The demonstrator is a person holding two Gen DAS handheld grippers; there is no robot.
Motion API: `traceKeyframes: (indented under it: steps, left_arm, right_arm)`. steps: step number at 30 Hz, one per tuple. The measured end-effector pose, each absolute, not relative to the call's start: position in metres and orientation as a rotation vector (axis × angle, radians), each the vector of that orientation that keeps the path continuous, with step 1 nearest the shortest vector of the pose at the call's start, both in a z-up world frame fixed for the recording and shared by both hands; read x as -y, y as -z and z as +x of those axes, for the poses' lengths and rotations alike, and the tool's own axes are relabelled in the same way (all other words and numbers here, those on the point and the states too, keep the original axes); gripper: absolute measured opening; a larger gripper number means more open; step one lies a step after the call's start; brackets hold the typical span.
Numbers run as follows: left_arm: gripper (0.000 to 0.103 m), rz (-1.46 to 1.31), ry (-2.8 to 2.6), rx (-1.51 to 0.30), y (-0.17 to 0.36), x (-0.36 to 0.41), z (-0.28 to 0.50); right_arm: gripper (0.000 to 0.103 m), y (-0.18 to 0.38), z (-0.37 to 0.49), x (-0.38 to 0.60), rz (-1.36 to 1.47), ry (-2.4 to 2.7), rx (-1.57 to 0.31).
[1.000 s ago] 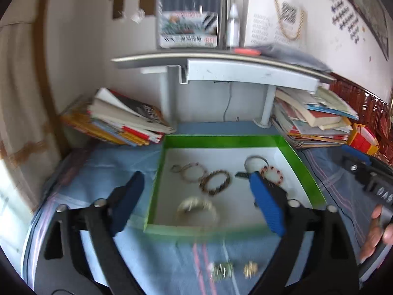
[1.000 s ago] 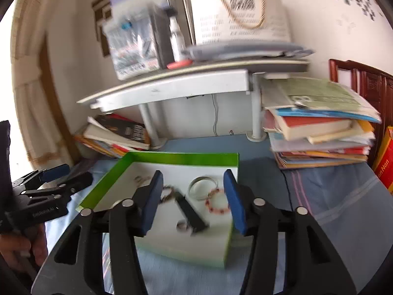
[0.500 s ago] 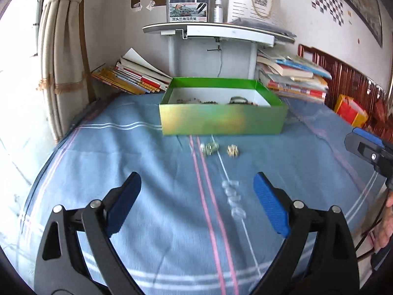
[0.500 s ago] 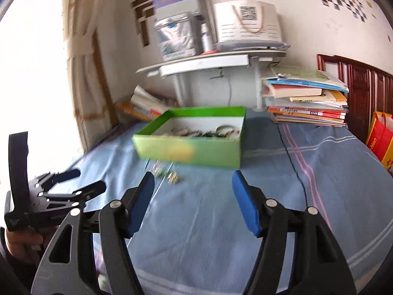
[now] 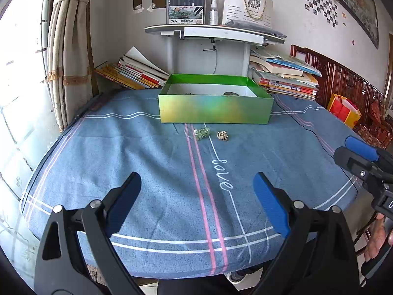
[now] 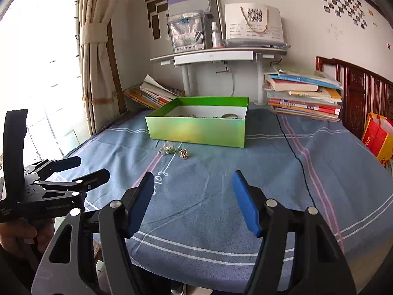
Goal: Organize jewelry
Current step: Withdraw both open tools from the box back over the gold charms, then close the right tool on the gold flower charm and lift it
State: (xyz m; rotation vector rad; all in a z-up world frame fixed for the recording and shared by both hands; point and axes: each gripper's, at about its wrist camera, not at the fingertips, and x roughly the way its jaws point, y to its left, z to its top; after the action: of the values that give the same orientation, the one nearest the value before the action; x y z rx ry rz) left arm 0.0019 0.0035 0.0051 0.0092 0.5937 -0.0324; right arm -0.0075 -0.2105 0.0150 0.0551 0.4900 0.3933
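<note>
Glossy green box rectangular; blue woven cloth striped.

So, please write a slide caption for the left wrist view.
Open left gripper above blue tablecloth; two small jewelry pieces before green box.

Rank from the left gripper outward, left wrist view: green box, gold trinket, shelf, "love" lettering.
From the left gripper:
1. "love" lettering, on the cloth just ahead.
2. Gold trinket, mid-table.
3. Green box, behind the trinket.
4. Shelf, by the wall.
</note>
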Motion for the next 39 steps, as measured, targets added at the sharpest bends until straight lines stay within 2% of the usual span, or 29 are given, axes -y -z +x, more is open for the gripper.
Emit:
traceKeyframes:
  steps: [6,12,19,23,26,27,36,39]
  left_arm:
    - [0.092,-0.002,0.029,-0.599,-0.004,-0.009,0.007]
    - [0.092,-0.025,0.011,-0.613,0.000,-0.022,0.022]
    - [0.092,-0.035,-0.014,-0.635,0.003,-0.038,0.043]
    - [0.092,-0.044,-0.035,-0.649,0.005,-0.049,0.058]
    - [0.092,-0.045,-0.037,-0.658,0.006,-0.053,0.071]
    - [0.092,-0.046,-0.035,-0.660,0.006,-0.053,0.075]
    - [0.091,0.034,0.060,-0.722,0.020,-0.016,0.135]
    - [0.077,0.068,0.101,-0.763,0.030,0.005,0.164]
  right_arm:
    - [0.065,-0.015,0.006,0.201,0.032,-0.404,-0.510]
    - [0.064,0.002,0.073,0.166,-0.073,-0.415,-0.636]
    - [0.042,0.036,0.161,0.107,-0.183,-0.450,-0.804]
    - [0.036,0.050,0.188,0.082,-0.198,-0.466,-0.872]
    - [0.028,0.060,0.199,0.071,-0.210,-0.473,-0.900]
    - [0.017,0.063,0.202,0.069,-0.217,-0.468,-0.906]
    - [0.016,0.033,0.166,0.123,-0.052,-0.457,-0.824]
    - [0.016,0.022,0.143,0.145,-0.017,-0.445,-0.797]
